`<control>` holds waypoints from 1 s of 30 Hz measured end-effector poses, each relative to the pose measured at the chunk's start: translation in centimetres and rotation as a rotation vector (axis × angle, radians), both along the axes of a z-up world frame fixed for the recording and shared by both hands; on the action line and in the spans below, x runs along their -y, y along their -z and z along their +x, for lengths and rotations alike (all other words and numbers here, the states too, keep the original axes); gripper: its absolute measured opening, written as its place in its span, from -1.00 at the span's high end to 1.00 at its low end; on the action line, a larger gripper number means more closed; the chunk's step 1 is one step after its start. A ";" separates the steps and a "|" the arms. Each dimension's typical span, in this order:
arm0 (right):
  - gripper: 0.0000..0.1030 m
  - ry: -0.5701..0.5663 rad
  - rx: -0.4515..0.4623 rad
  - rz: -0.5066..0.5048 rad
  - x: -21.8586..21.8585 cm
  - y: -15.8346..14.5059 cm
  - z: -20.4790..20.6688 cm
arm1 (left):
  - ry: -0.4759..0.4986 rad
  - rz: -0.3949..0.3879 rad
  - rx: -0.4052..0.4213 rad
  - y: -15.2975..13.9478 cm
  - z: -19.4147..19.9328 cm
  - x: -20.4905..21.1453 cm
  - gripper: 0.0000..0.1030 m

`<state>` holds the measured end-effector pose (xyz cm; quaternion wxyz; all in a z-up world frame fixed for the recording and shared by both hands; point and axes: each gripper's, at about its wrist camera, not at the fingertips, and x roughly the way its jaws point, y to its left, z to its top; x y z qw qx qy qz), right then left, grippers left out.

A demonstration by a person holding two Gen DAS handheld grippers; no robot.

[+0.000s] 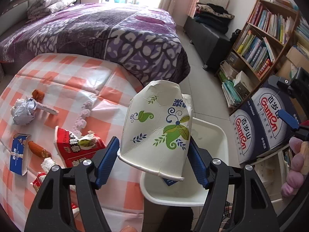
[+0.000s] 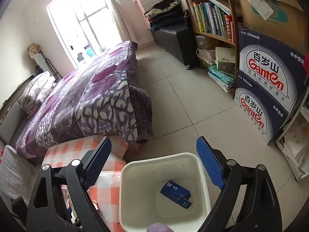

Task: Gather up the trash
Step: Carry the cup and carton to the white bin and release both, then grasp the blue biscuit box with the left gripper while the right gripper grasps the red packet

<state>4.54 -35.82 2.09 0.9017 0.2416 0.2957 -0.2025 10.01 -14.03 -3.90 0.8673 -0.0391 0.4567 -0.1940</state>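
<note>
My left gripper (image 1: pixel 154 160) is shut on a crumpled white paper cup (image 1: pixel 156 127) with green and blue leaf print, held upside down above the rim of the white bin (image 1: pixel 218 135). The bin (image 2: pixel 133 176) stands on the floor beside the table and holds a blue box (image 2: pixel 175 193). My right gripper (image 2: pixel 154 168) is open and empty, above the bin. On the orange checked table (image 1: pixel 77 73) lie a red carton (image 1: pixel 77 147), a foil ball (image 1: pixel 24 112), a blue box (image 1: pixel 18 154), sausage pieces (image 1: pixel 37 148) and tissue scraps.
A bed with a purple cover (image 1: pixel 108 31) stands behind the table. A bookshelf (image 1: pixel 264 38) and stacked Ganten water cartons (image 2: pixel 266 89) line the right side. A dark bench with clothes (image 1: pixel 210 29) stands by the far wall. Tiled floor (image 2: pixel 183 96) lies between.
</note>
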 end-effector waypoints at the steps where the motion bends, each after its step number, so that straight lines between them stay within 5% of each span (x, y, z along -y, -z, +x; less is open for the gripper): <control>1: -0.68 0.009 0.009 0.004 0.4 -0.1 -0.2 | 0.009 -0.002 -0.004 0.1 0.0 0.7 -0.34; 14: -0.75 0.074 0.058 0.058 3.8 -0.4 -2.2 | 0.067 -0.026 -0.076 0.1 1.7 6.2 -0.65; 30: -0.85 -0.114 -0.051 -0.062 -4.7 0.4 1.9 | -0.022 0.175 0.017 -0.7 1.7 -2.1 -0.65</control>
